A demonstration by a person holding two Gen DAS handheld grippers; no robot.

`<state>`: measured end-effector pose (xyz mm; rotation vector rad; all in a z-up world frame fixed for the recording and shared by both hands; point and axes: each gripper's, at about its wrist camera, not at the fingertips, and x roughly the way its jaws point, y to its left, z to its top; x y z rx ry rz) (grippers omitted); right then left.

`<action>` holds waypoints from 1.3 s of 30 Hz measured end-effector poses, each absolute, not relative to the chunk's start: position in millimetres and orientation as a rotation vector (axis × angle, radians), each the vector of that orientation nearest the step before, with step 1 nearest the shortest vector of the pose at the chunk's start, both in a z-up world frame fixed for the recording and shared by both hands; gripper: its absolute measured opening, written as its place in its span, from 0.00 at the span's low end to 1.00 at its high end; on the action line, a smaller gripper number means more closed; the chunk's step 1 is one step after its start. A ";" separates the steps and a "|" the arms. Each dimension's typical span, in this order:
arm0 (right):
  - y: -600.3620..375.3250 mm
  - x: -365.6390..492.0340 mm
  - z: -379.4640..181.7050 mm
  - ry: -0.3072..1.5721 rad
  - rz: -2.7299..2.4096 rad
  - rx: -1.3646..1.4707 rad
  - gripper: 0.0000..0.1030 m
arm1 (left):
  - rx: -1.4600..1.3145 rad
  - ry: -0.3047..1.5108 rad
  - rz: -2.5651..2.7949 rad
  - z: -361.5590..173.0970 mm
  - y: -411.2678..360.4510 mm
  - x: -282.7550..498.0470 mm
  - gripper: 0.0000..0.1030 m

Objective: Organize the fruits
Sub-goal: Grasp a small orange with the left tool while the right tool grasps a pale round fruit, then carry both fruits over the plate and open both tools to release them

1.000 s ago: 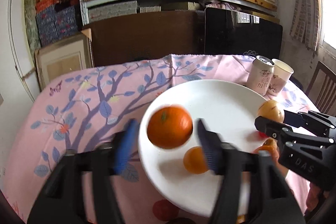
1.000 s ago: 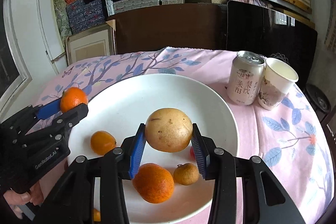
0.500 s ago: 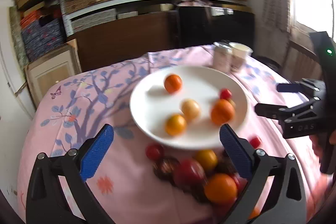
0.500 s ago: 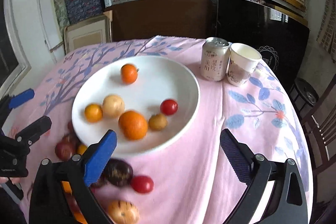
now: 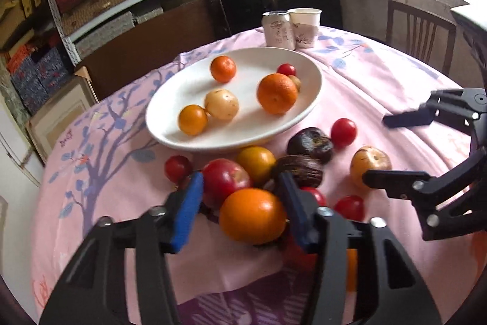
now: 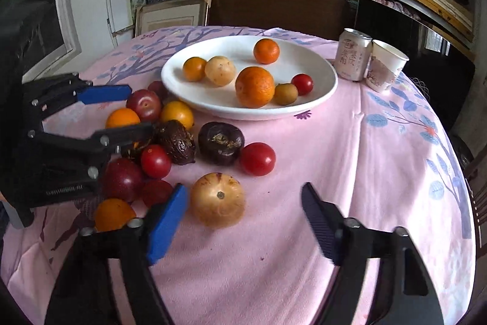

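A white plate [image 5: 307, 108] [image 6: 322, 93] on the pink cloth holds several fruits, among them a large orange [image 5: 276, 93] [image 6: 254, 86]. A pile of loose fruit lies in front of the plate. My left gripper [image 5: 242, 209] is open, its jaws on either side of an orange fruit [image 5: 252, 215] in the pile, with a gap on each side. It shows in the right wrist view [image 6: 114, 114]. My right gripper [image 6: 243, 218] is open and empty, just in front of a pale yellow fruit [image 6: 217, 200] [image 5: 369, 162]. It shows in the left wrist view [image 5: 392, 148].
A drink can [image 6: 353, 55] and a paper cup [image 6: 385, 69] stand behind the plate at the right. Two dark wrinkled fruits [image 6: 220, 142] and red tomatoes [image 6: 257, 159] lie between the pile and the plate. A wooden chair [image 5: 417, 29] stands beyond the table.
Both grippers have let their fruits go onto the plate, pulled back and come down toward the pile. The left jaws have narrowed around the orange fruit; the right is near the pale yellow fruit.
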<state>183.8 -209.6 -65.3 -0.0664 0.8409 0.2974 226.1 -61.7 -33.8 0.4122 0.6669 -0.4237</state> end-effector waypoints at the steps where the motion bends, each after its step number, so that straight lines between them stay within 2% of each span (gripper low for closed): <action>1: -206.8 186.5 -70.7 0.879 0.293 -0.042 0.38 | 0.384 0.673 -0.438 -32.3 -57.4 227.7 0.42; 3: -202.7 181.5 -67.8 0.863 0.281 -0.050 0.37 | 0.337 0.685 -0.437 -26.9 -47.4 230.5 0.25; 4: -202.0 177.1 -63.2 0.848 0.288 -0.052 0.37 | 0.320 0.691 -0.432 -21.9 -42.1 231.5 0.10; 5: -201.8 172.7 -56.9 0.828 0.282 -0.064 0.37 | 0.278 0.725 -0.477 -16.5 -36.6 233.8 0.01; 9: -210.6 161.0 -27.2 0.740 0.225 -0.078 0.37 | 0.223 0.718 -0.497 -1.6 -23.5 230.3 0.01; 10: -214.2 159.3 -22.5 0.731 0.209 -0.073 0.37 | 0.210 0.728 -0.496 -0.4 -19.5 229.0 0.03; 12: -220.4 155.4 -17.7 0.721 0.207 -0.049 0.37 | 0.187 0.735 -0.468 -1.0 -5.1 222.7 0.24; 13: -222.8 154.9 -17.0 0.716 0.209 -0.038 0.37 | 0.197 0.731 -0.438 -2.0 1.5 218.9 0.57; 14: -224.4 154.5 -17.2 0.713 0.210 -0.030 0.37 | 0.228 0.711 -0.387 -4.5 9.0 213.0 0.83; 15: -225.4 152.9 -18.5 0.714 0.213 -0.023 0.37 | 0.278 0.683 -0.325 -8.5 12.7 206.1 0.87; 19: -224.9 156.5 -26.8 0.749 0.225 -0.025 0.37 | 0.464 0.641 -0.175 -30.2 29.6 194.6 0.91; 24: -218.8 156.0 -36.0 0.795 0.243 -0.022 0.37 | 0.294 0.817 -0.353 -48.2 43.2 194.9 0.91; 28: -213.6 141.8 -34.8 0.803 0.280 -0.001 0.37 | 0.329 0.858 -0.419 -59.2 31.6 166.8 0.91; 30: -208.0 132.4 -33.3 0.800 0.302 -0.007 0.37 | 0.333 0.869 -0.423 -66.6 27.2 154.9 0.86; 32: -201.9 122.5 -31.5 0.795 0.319 -0.017 0.37 | 0.245 0.890 -0.488 -63.6 29.5 149.8 0.43; 33: -199.8 118.3 -30.4 0.792 0.327 -0.019 0.37 | 0.193 0.889 -0.503 -62.3 31.5 147.3 0.37; 34: -197.7 113.8 -29.2 0.788 0.336 -0.020 0.37 | 0.194 0.887 -0.498 -62.6 29.9 145.6 0.33; 39: -192.2 103.1 -19.2 0.764 0.338 -0.050 0.37 | 0.218 0.882 -0.538 -61.9 18.9 143.7 0.32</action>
